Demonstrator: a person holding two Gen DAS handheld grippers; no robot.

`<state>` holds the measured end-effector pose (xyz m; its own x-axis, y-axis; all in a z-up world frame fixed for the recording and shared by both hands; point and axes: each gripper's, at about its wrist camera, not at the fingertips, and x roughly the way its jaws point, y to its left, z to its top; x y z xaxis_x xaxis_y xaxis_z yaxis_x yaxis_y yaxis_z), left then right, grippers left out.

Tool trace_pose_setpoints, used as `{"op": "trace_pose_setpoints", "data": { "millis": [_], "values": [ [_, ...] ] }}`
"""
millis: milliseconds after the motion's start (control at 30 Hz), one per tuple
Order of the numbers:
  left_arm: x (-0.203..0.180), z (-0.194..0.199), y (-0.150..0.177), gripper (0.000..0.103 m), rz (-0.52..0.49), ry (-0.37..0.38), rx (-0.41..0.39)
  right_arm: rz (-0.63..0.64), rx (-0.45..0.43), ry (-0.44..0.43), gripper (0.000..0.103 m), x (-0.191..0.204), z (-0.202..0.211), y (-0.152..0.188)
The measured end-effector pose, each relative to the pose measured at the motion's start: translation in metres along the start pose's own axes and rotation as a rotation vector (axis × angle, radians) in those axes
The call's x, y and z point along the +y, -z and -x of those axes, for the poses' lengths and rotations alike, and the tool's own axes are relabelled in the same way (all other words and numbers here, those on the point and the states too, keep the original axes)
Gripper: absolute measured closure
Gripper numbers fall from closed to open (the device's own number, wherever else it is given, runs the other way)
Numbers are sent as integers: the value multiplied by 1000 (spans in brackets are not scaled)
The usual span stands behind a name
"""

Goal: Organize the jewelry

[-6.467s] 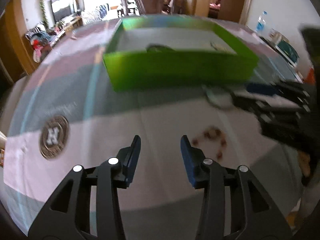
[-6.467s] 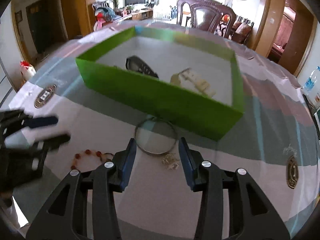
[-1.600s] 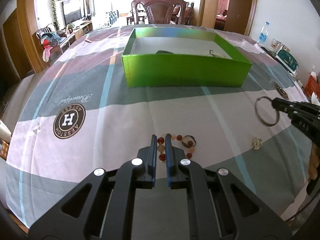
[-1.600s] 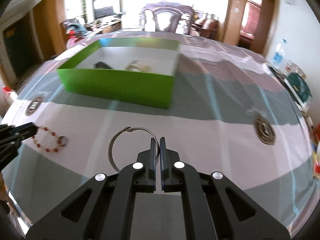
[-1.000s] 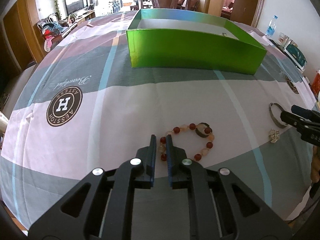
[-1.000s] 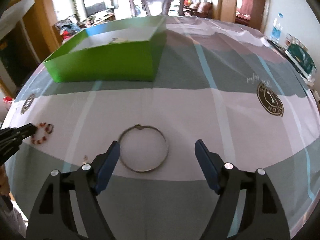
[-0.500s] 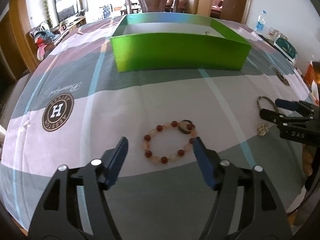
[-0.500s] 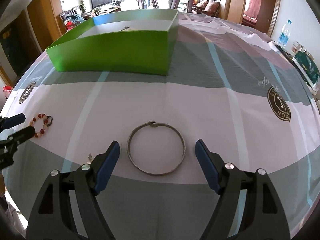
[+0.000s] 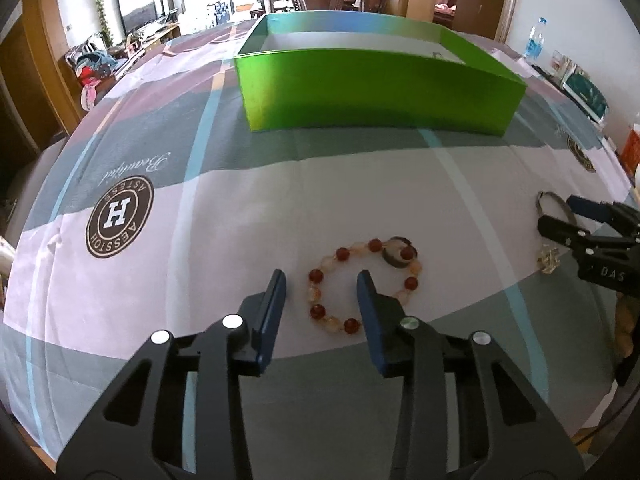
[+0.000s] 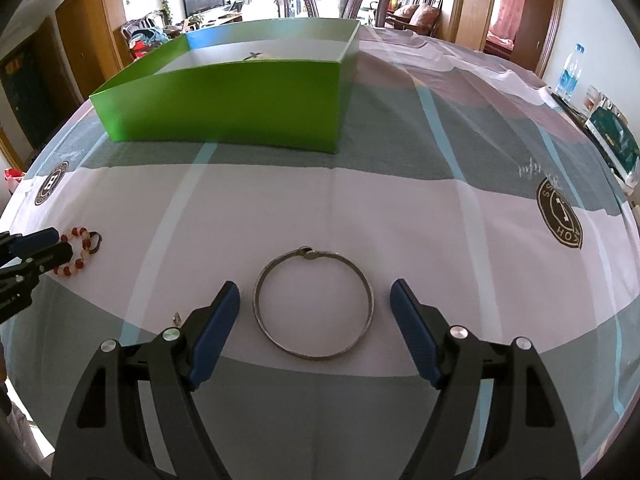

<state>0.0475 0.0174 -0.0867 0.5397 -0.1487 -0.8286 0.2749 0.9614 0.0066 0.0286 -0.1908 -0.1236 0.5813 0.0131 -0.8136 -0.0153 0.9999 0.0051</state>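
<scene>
Here the left gripper [image 9: 321,280] has just been closing, its jaws part open astride the near left arc of the beaded bracelet [image 9: 363,285], pads not touching it. The right gripper [image 10: 315,294] stands wide, flanking the silver bangle [image 10: 314,303] flat on the tablecloth [image 10: 440,220], gripping nothing. The green box [image 10: 224,100] sits at eleven o'clock.

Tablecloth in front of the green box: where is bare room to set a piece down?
Free: the band between the green box and the silver bangle, and the stretch right of the bangle toward the round logo. Crowded: near the bead bracelet and the small charm.
</scene>
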Motion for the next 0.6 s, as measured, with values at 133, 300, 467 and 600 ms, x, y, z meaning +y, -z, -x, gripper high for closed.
{"op": "trace_pose_setpoints", "data": {
  "millis": [133, 300, 467, 600],
  "values": [
    [-5, 0, -1, 94, -17, 30, -2, 17, -11, -15, 43, 3, 3, 2],
    [-5, 1, -2, 95, -9, 33, -3, 20, -9, -25, 44, 4, 5, 1],
    [-5, 16, -7, 95, -7, 32, -45, 19, -28, -22, 44, 4, 10, -2],
    [-4, 31, -16, 95, -9, 30, -90, 21, -74, -18, 44, 4, 25, -10]
  ]
}}
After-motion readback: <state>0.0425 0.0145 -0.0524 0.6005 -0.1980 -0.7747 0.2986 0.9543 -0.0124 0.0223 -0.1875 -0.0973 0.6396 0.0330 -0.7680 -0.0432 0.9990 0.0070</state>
